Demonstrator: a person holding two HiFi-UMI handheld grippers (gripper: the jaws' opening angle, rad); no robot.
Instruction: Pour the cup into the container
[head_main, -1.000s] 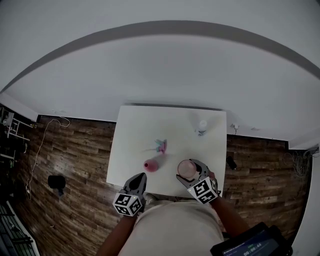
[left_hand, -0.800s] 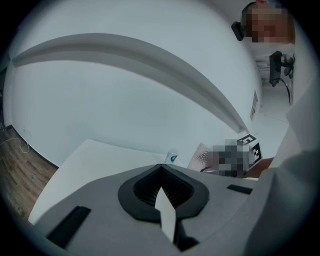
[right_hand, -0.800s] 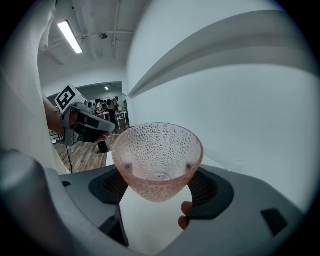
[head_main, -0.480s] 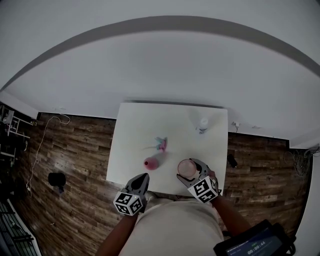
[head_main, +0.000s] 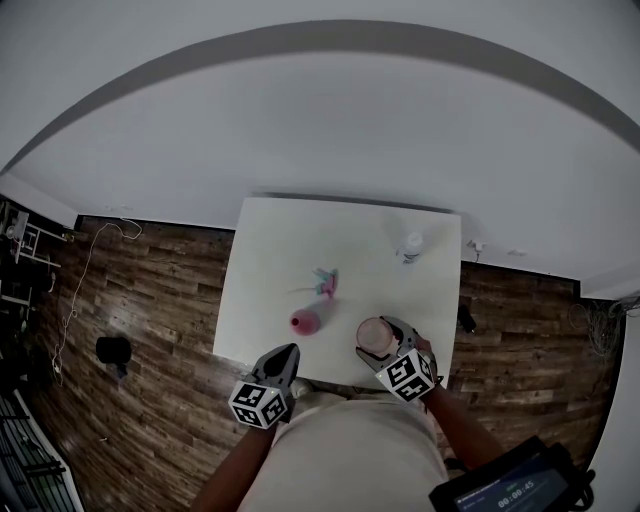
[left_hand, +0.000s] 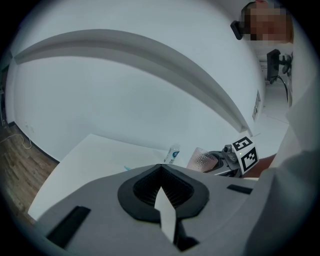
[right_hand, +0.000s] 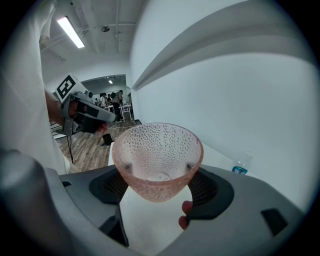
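Observation:
My right gripper (right_hand: 159, 186) is shut on a dimpled pink glass cup (right_hand: 157, 152), its pads pressing both sides; the cup stands upright and looks nearly empty. In the head view this cup (head_main: 374, 336) hangs over the near right part of the white table (head_main: 270, 250), held by the right gripper (head_main: 386, 340). A small pink container (head_main: 305, 322) sits on the table to the cup's left. My left gripper (head_main: 283, 354) hovers at the table's near edge, just this side of that container, with its jaws shut on nothing (left_hand: 160, 168).
A teal and pink item (head_main: 323, 284) lies beyond the pink container. A small clear bottle (head_main: 411, 243) with a blue label stands at the far right of the table. Wood floor surrounds the table, and a white wall rises behind it.
The right gripper has sunk slightly with the cup in it. The left gripper has stayed put.

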